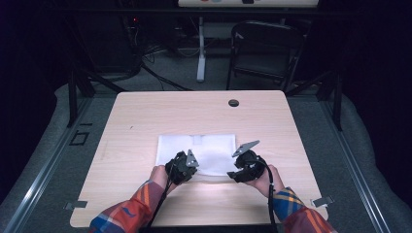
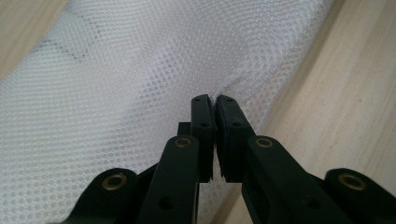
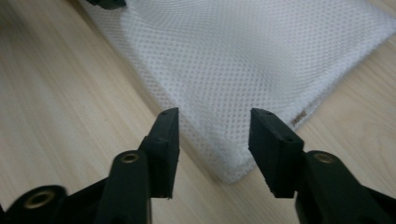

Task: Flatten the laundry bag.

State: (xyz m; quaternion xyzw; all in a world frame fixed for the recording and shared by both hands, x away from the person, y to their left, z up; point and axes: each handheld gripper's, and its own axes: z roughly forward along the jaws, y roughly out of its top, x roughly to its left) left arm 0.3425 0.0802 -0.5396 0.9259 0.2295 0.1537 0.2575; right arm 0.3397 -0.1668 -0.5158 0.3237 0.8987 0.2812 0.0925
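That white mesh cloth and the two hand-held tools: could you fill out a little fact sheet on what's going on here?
item: white mesh bag, lying flat on the wooden table
left gripper: jaws shut, pinching the bag's near edge
right gripper: jaws open, a near corner of the bag between them, not gripped
held by: a person in plaid sleeves, one tool in each hand
also on table: a small dark round cap near the far edge
behind table: a dark folding chair
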